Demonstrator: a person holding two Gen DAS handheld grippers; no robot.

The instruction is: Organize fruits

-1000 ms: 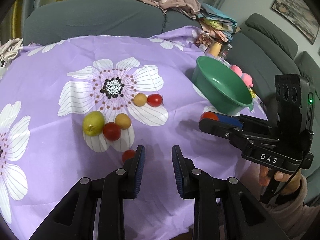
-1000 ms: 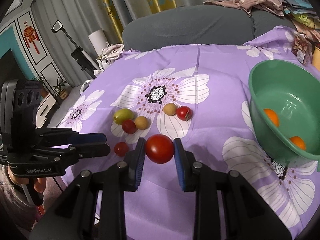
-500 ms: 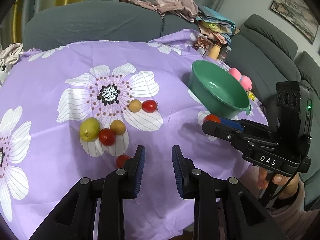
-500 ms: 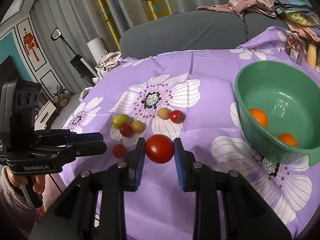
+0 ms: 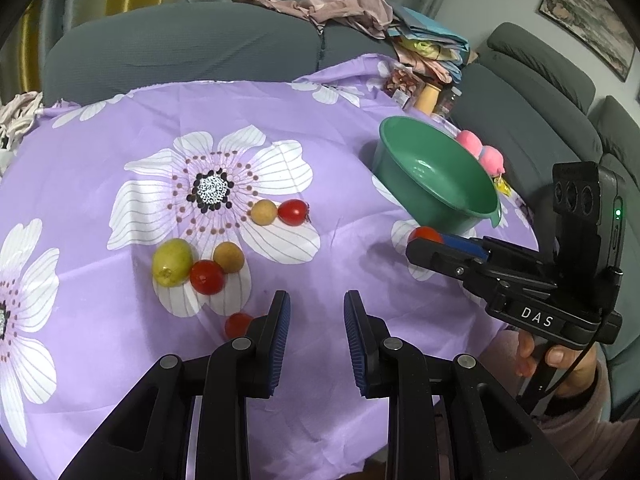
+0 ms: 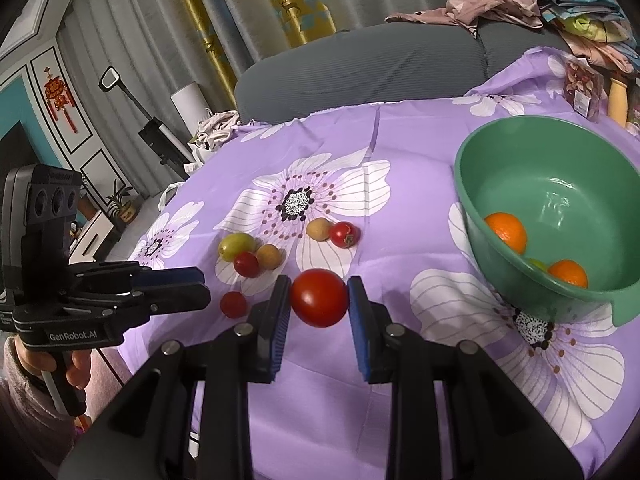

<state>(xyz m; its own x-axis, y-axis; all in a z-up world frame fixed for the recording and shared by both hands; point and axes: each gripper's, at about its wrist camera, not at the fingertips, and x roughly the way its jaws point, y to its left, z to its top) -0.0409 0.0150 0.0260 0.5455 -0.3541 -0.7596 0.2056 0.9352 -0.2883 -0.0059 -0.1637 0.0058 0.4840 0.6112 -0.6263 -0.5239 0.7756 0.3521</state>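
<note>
- The table (image 6: 400,152) is covered in purple cloth printed with large white flowers with dark dotted centres.
- A green bowl (image 6: 548,168) is seen, with two orange fruits (image 6: 506,232) inside.
- A red tomato (image 6: 319,298) is held between blue pads (image 6: 358,316) of the black right gripper (image 6: 319,300).
- A yellow-green fruit (image 5: 172,262) is seen beside small red tomatoes (image 5: 207,277) and tan fruits (image 5: 229,257).

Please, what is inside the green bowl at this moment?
Inside the green bowl lie two oranges and a greenish fruit between them, mostly hidden. The near wall covers the rest of the bottom.
</note>
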